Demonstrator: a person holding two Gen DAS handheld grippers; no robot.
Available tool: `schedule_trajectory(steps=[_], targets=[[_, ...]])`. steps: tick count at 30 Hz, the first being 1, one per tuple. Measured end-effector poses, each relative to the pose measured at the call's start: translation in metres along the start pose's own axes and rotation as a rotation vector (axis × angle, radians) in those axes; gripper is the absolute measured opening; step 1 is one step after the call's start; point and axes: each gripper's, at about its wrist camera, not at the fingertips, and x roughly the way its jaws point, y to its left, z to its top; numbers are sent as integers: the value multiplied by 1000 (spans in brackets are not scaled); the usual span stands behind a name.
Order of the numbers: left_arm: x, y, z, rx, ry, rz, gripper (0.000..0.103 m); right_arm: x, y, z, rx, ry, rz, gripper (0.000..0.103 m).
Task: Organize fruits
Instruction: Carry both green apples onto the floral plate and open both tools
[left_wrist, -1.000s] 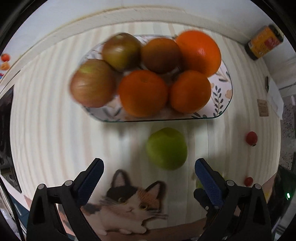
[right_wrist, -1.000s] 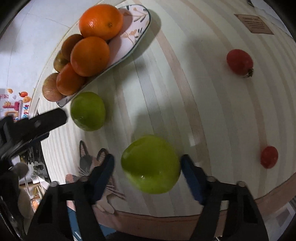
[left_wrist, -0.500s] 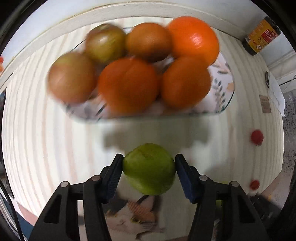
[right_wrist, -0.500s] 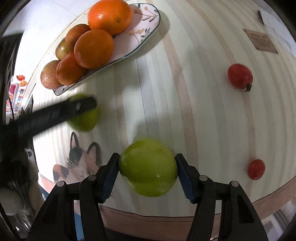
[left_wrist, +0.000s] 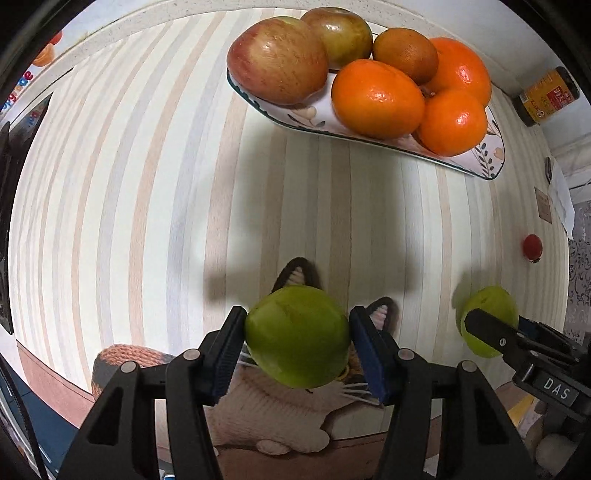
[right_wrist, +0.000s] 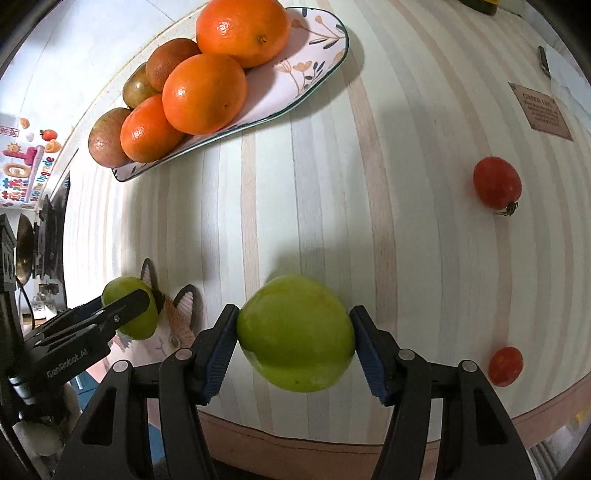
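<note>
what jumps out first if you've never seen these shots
Each gripper is shut on a green apple: the left gripper holds one green apple, the right gripper another. Behind them, a plate piled with oranges sits on the striped table.

Black tongs (left_wrist: 297, 347), blue ribbed pads (left_wrist: 364, 354), silver rivets.
</note>
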Motion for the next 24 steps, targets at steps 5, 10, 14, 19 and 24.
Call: schedule_trajectory(steps=[5, 10, 14, 19, 24], targets=[[0, 7, 13, 0, -2, -2, 55, -2, -5, -2, -14, -22, -11, 63], [-25, 7, 23, 2, -43, -21, 55, -20, -6, -1, -4, -65, 28, 63], [-63, 11, 40, -2, -99, -66, 55, -43, -11, 21, 39, -117, 78, 63], [-111, 22, 91, 4, -177, -102, 55, -63, -22, 74, 117, -175, 110, 63], [-110, 34, 157, 4, -187, -90, 55, -60, -41, 124, 225, -192, 141, 63]])
